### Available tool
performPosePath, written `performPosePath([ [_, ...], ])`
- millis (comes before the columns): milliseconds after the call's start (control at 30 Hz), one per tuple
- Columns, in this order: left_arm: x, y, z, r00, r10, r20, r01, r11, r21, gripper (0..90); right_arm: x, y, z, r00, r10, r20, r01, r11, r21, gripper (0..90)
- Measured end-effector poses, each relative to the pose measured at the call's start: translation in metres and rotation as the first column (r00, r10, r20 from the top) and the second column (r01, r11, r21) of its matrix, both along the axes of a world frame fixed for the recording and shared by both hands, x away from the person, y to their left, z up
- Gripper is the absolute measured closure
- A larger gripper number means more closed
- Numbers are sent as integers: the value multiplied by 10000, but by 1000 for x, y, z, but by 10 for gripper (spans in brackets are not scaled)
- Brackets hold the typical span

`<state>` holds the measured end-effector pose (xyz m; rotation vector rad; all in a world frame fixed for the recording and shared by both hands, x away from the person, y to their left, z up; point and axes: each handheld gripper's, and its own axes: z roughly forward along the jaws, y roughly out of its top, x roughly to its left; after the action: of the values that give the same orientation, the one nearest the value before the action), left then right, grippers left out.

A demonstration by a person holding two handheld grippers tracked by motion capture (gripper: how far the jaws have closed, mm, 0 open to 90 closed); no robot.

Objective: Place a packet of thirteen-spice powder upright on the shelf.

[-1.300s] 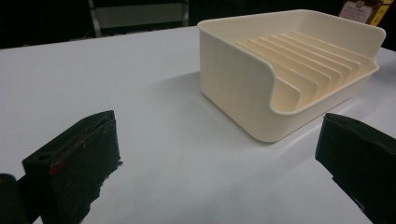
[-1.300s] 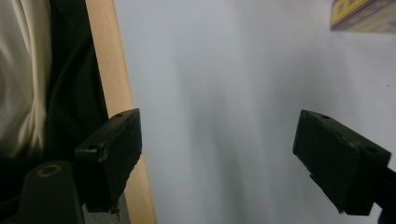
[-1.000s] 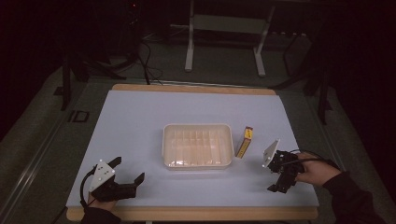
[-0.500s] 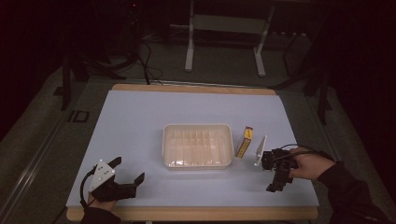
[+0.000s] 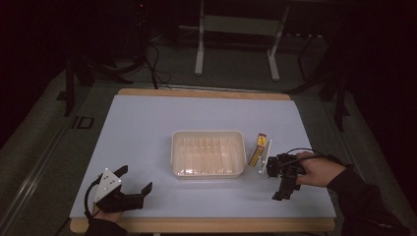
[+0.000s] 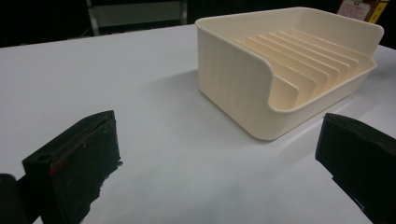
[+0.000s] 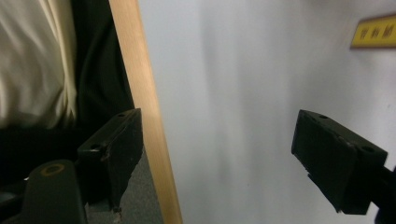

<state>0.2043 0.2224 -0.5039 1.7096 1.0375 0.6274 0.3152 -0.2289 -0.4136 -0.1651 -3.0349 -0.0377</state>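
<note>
A cream ribbed tray [image 5: 208, 153] sits mid-table with nothing in it; in the left gripper view the tray [image 6: 289, 70] lies ahead and to the right. A small yellow box [image 5: 258, 149] lies just right of it, and the box [image 7: 376, 32] shows at the top right of the right gripper view. My left gripper [image 5: 135, 179] rests near the front left corner, open, jaws pointing toward the tray; nothing is between them [image 6: 219, 186]. My right gripper [image 5: 282, 184], held in a hand, is turned on its side just below the yellow box, open and holding nothing [image 7: 219, 154].
The table's wooden front edge [image 7: 144, 116] runs close beside the right gripper's jaw, with the person's clothing [image 7: 32, 60] beyond it. A metal stand [image 5: 236, 29] and cables [image 5: 152, 69] are on the floor behind the white table [image 5: 147, 123].
The right gripper has moved left toward the yellow box and tray and rolled onto its side. The left gripper has stayed put.
</note>
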Motion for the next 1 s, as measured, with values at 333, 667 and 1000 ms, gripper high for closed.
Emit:
performPosePath([
  [333,0,0,0,10000,33,1,-33,10000,38,0,0,10,18,9995,310,85,-313,9988,374,167],
  [667,0,0,0,10000,-15,34,15,10000,67,0,12,18,45,9980,178,613,-237,9950,974,165],
  [1000,0,0,0,10000,-38,30,38,10000,28,0,38,13,67,9894,-326,1413,127,9902,1394,144],
])
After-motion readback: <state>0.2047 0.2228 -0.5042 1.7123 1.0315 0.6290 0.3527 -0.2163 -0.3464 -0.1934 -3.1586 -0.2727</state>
